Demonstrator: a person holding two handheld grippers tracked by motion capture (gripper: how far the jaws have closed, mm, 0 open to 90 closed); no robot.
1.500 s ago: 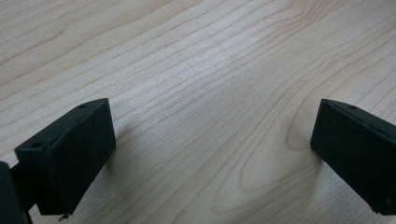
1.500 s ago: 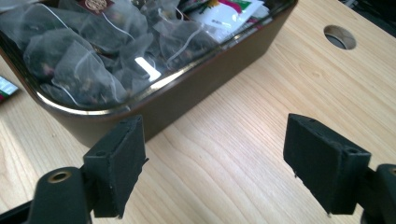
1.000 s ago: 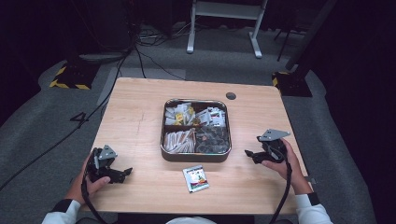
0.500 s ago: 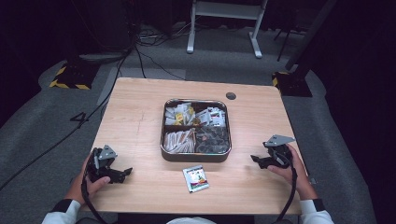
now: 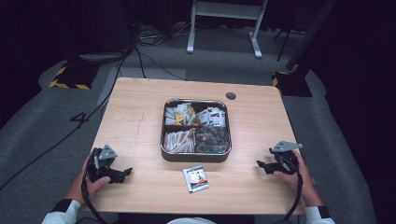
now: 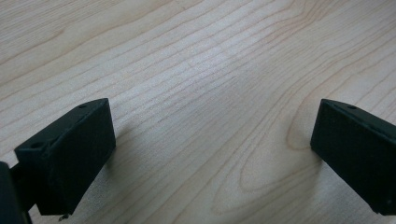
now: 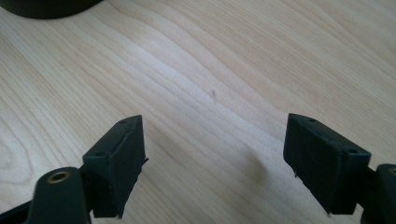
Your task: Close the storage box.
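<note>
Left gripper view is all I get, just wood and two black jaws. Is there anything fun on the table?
Observer: Yes, a square metal tray with four compartments holding packets sits mid-table.
Operator: Is anything lying outside it?
Observer: One small packet lies flat on the table, just in front of the tray, apart from it.
Operator: What's the other gripper doing?
Observer: The right gripper is low over bare wood at the table's right side, jaws wide apart with nothing between them.
</note>
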